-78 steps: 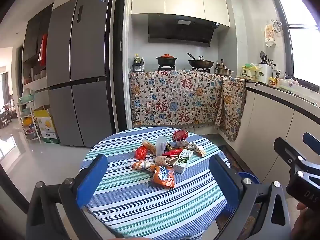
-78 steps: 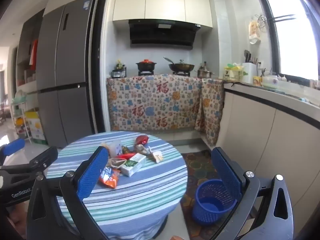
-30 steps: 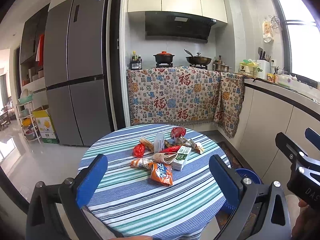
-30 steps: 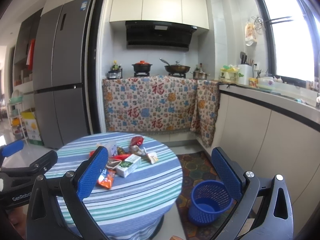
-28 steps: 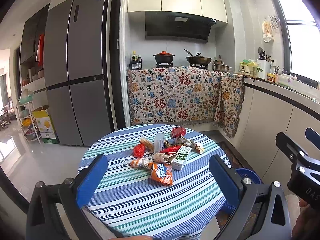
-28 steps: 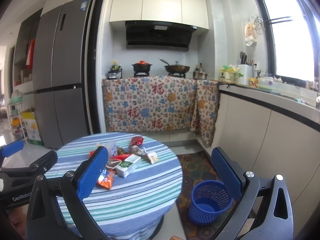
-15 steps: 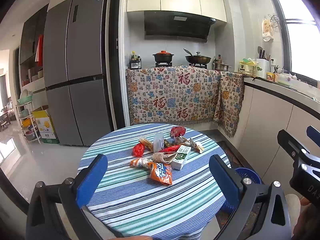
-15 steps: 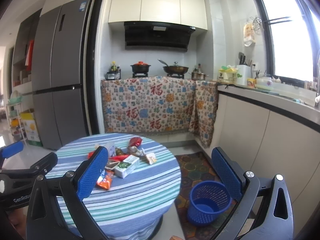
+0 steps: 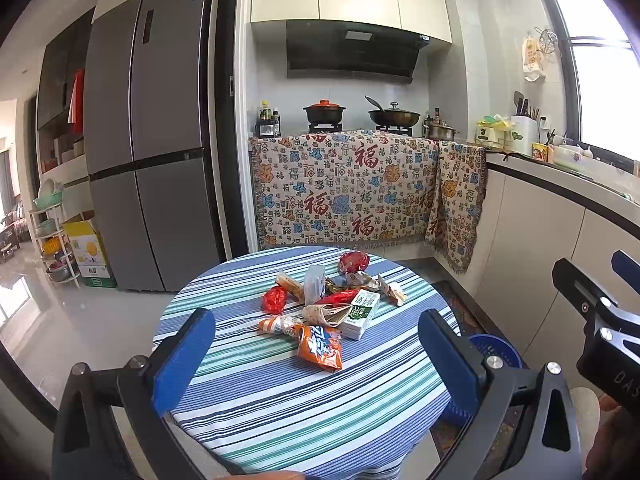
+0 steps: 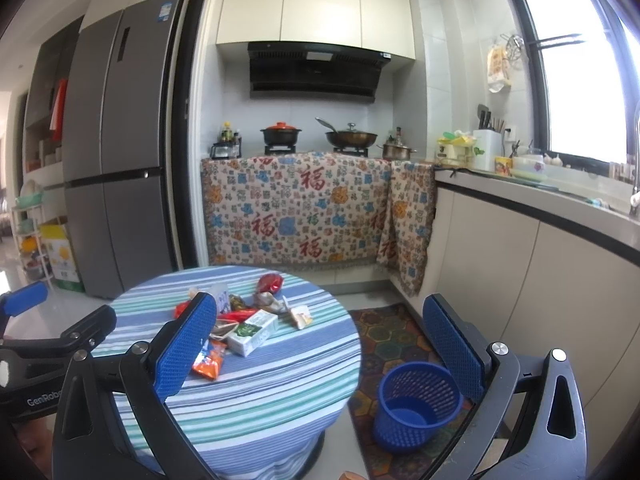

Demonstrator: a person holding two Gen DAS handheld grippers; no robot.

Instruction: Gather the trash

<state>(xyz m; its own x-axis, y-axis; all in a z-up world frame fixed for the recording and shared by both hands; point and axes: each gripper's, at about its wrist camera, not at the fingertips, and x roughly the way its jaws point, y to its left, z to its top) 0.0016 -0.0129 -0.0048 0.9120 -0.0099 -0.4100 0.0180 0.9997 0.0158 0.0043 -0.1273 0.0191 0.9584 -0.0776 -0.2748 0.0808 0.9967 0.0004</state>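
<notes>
Currently, nothing is showing as collected: the bin [image 10: 418,404] is standing on the floor mat just right of the table [image 10: 256,408], and its visible floor is looking bare, so the whole task is judged to be still ahead. Trash is lying in 1 loose cluster mid-table: orange packet [image 9: 319,347], green-and-white carton [image 9: 361,313], red wrapper [image 9: 274,299], dark red wrapper [image 9: 353,261], clear pouch [image 9: 314,289], plus several crumpled pieces too small to name. Left gripper [image 9: 316,354] is hanging above the near table edge, jaws spread wide, holding nothing and touching nothing. Right gripper [image 10: 320,350] is hovering further right, between table and bin, likewise spread wide and carrying nothing. Both are sitting well apart from the trash.
</notes>
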